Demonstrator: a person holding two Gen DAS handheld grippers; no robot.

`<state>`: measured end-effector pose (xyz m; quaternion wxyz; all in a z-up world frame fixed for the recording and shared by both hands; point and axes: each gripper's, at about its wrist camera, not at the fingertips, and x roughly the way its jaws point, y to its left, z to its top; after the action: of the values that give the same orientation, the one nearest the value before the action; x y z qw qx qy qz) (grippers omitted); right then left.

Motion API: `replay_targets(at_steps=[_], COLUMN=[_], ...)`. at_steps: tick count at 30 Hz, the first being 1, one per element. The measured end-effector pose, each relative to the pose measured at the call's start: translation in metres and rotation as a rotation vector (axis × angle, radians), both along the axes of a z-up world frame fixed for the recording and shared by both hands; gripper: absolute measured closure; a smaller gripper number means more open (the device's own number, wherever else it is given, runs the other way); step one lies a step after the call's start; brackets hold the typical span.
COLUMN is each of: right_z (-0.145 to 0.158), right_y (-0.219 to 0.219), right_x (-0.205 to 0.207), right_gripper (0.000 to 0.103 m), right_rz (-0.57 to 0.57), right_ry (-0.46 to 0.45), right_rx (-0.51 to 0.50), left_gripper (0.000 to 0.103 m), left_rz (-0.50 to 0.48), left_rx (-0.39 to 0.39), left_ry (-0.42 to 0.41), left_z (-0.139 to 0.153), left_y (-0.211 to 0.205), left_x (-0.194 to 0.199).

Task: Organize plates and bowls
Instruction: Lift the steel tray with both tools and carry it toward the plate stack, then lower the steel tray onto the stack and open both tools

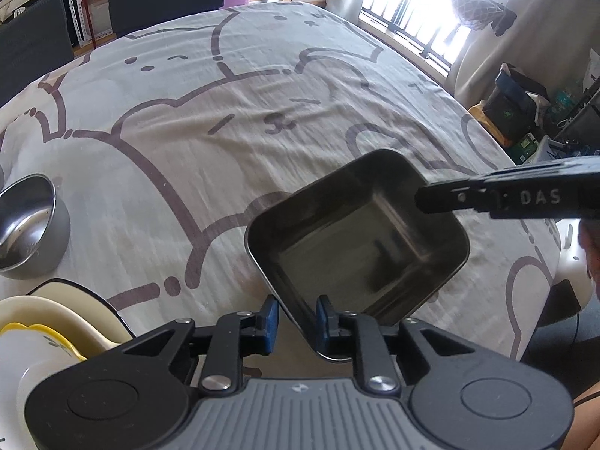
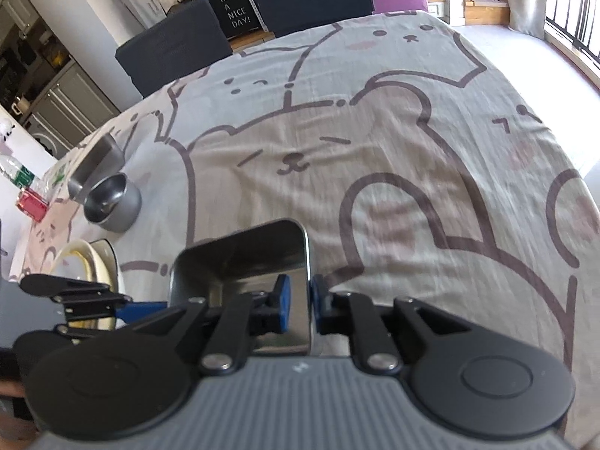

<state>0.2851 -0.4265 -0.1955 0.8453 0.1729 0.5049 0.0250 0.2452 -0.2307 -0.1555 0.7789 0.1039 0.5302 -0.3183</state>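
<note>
Metal dominates the lower middle of both wrist views: a square steel tray (image 1: 360,247) sits low over the cartoon-cat tablecloth (image 1: 232,120), one wall straddled by each gripper. In the left wrist view the left gripper (image 1: 297,318) has its blue pads either side of the tray's near wall with clear gaps showing, so it looks slackened rather than pinching; the right gripper (image 1: 425,198) reaches in from the right edge of the frame onto the far corner, its black finger stamped "DAS". In the right wrist view the same right gripper (image 2: 299,303) straddles the tray's right wall, pads slightly apart from the metal, again loose. My reading is that the step in hand is setting this tray down and letting go; whether its base fully rests on the cloth I cannot tell. The next move would call for spreading both sets of fingers wider and lifting clear without dragging the tray, then going for the round steel bowl (image 1: 30,225) at the left edge, or the cream dishes (image 1: 56,318) with a yellow one nested at lower left. Readable writing: a black board at the top of the right view says "HAVE A NICE DAY!" (image 2: 233,9).
</note>
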Motion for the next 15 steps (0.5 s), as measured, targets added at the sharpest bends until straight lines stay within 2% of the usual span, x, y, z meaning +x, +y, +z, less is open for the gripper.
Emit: replay_targets(at_steps=[15], right_z=[-0.0104], right_y=[0.0007], right_x=[0.0068], right_gripper=[0.081], right_rz=[0.024], right_ry=[0.037], right_rx=[-0.038], left_gripper=[0.081], left_rz=[0.011], left_rx=[-0.033], left_ry=[0.016], left_z=[0.0021], left_y=[0.0027], left_x=[0.0037])
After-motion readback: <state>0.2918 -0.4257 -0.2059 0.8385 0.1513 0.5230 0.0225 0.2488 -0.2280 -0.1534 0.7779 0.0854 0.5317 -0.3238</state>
